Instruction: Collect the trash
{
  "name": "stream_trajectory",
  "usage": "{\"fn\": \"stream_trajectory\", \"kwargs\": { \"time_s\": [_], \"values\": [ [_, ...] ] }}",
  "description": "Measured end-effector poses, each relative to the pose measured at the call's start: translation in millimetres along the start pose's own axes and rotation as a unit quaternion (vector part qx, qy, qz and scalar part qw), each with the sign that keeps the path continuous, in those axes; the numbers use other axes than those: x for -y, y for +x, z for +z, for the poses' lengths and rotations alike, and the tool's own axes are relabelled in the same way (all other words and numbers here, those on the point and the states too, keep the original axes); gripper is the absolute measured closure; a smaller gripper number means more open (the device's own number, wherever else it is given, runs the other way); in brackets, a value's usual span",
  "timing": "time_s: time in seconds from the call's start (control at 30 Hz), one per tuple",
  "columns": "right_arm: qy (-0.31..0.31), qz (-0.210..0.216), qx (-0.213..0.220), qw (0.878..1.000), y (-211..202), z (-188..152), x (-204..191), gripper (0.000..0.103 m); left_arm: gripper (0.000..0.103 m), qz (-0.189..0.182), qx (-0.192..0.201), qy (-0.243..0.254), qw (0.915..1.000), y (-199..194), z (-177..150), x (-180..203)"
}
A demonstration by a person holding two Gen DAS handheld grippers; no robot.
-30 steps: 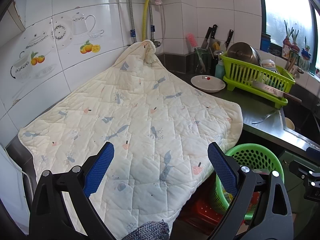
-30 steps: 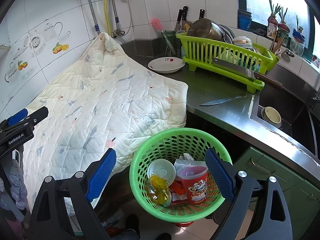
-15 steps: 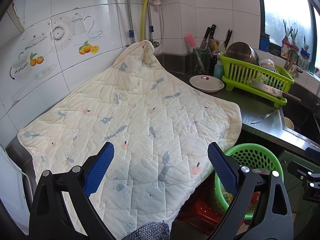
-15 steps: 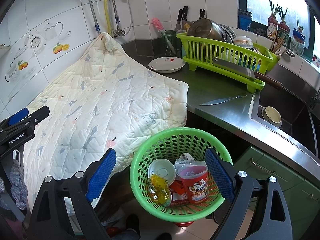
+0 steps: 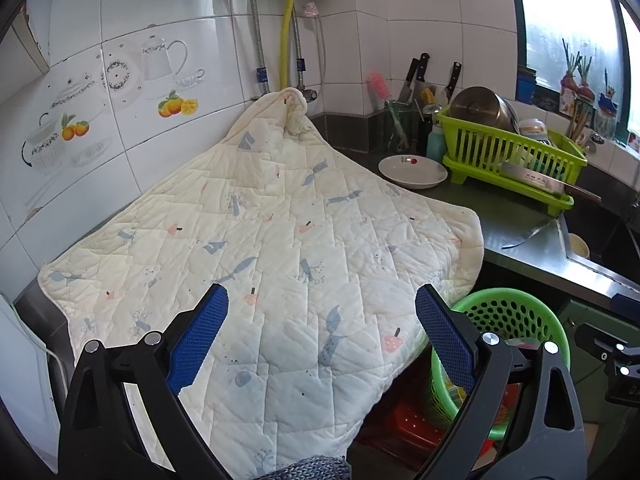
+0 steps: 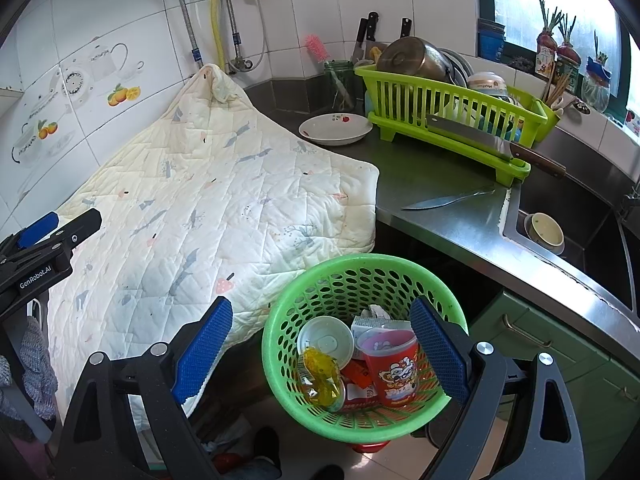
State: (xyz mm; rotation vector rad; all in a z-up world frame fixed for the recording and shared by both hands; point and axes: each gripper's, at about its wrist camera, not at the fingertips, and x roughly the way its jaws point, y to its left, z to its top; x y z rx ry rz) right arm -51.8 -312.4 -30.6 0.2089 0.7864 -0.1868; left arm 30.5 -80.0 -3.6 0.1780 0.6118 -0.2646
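While both grippers hover with jaws spread wide and empty, only the right wrist view looks into the green basket point(image 6: 362, 344) — red cup point(image 6: 390, 364), white lid point(image 6: 326, 340), yellow wrapper point(image 6: 322, 376) inside. Left gripper point(image 5: 320, 336) faces the quilt point(image 5: 260, 248) on the counter point(image 5: 516, 224); there the basket shows only as a rim behind the quilt's corner. Right gripper point(image 6: 320, 352) hangs over the basket.

A home kitchen. White wall tiles point(image 5: 168, 80) carry teapot and fruit prints, and pipes point(image 5: 256, 28) run down the corner. A steel tabletop point(image 6: 452, 216) ends in a sink point(image 6: 580, 236) with a bowl point(image 6: 544, 232) in it. A green dish rack point(image 6: 452, 108) holds a pot point(image 6: 412, 56), knives point(image 5: 416, 76) stand behind it, and a plate point(image 6: 336, 128) sits beside it.
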Motion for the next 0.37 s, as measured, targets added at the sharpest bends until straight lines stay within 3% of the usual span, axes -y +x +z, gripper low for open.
{"fn": "stream_trajectory", "kwargs": {
  "time_s": [0.37],
  "values": [
    [0.003,0.0,0.001,1.0,-2.6,-1.5,-0.2,0.016,0.01,-0.005,-0.008,-0.006,0.9999,-1.6,-1.5,-3.6]
  ]
}}
